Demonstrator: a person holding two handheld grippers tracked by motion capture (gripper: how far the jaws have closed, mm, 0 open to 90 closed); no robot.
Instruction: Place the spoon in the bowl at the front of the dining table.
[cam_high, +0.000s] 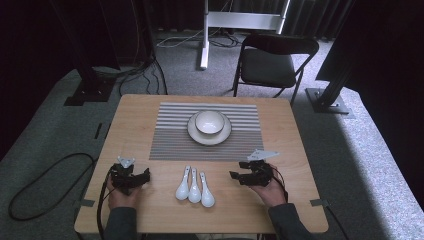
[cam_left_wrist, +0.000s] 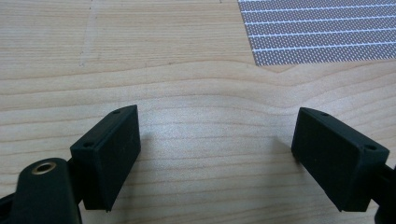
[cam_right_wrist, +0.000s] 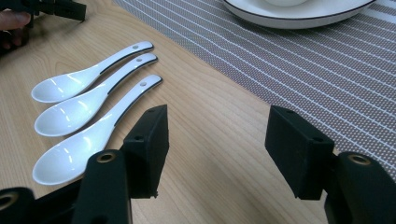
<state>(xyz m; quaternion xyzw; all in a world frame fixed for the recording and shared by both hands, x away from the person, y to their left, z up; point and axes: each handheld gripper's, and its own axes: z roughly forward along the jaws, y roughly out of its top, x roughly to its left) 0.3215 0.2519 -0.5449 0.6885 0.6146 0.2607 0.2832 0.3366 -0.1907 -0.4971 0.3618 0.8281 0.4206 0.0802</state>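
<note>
Reaching next: three white glazed ceramic spoons (cam_high: 194, 187) lie between your grippers, handles toward mat; right gripper (cam_high: 243, 171) slightly nearer, both jaws released.

Three white spoons (cam_high: 194, 188) counted on the surface (cam_high: 280, 205), one bowl (cam_high: 209, 121), one plate (cam_high: 194, 131), one striped mat (cam_high: 170, 135), one chair (cam_high: 272, 62), two tongs

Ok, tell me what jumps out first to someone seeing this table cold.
Three white spoons lie side by side at the near edge of the wooden table, bowls toward the person. Behind them a white bowl sits on a plate in the middle of a striped mat. The left gripper and right gripper rest open on either side of the spoons, holding nothing.
</note>
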